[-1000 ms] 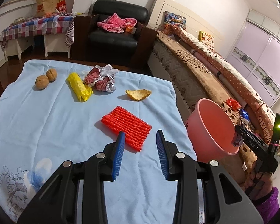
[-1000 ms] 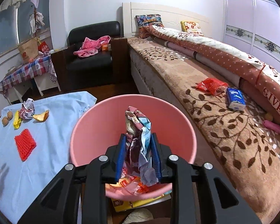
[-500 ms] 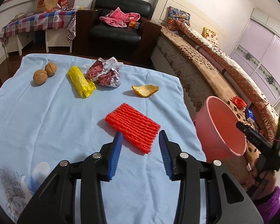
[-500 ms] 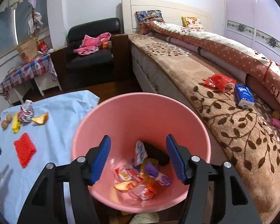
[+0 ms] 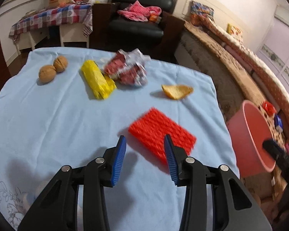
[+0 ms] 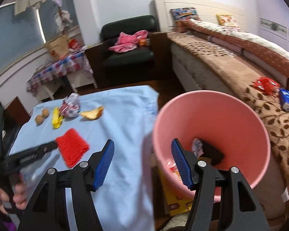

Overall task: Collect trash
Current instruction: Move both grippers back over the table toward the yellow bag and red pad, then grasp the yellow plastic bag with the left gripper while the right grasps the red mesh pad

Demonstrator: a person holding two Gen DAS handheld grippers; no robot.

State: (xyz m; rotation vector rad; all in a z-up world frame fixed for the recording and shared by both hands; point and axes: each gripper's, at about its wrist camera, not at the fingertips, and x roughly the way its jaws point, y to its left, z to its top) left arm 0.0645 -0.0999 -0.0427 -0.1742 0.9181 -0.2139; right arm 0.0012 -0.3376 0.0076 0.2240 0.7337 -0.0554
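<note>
A red foam net (image 5: 161, 134) lies on the blue tablecloth (image 5: 57, 125). My left gripper (image 5: 144, 144) is open just above its near corner, and its pads touch nothing. Farther back lie a yellow wrapper (image 5: 98, 80), a crumpled red and silver wrapper (image 5: 127, 69) and an orange peel (image 5: 177, 91). The pink bucket (image 6: 212, 94) stands off the table's right side with several wrappers (image 6: 198, 146) in it. My right gripper (image 6: 142, 148) is open and empty above the bucket's left rim and the table edge.
Two walnuts (image 5: 50, 70) sit at the cloth's far left. A bed (image 6: 240, 61) runs behind the bucket, with a red packet (image 6: 265, 83) and a blue pack (image 6: 287, 99) on it. A black armchair (image 5: 136, 23) stands beyond the table. A hand (image 6: 19, 192) holds the left gripper.
My right gripper opened, dropped the crumpled wrapper into the bucket and swung left toward the table. My left gripper moved forward and down toward the red foam net, its jaws a little wider.
</note>
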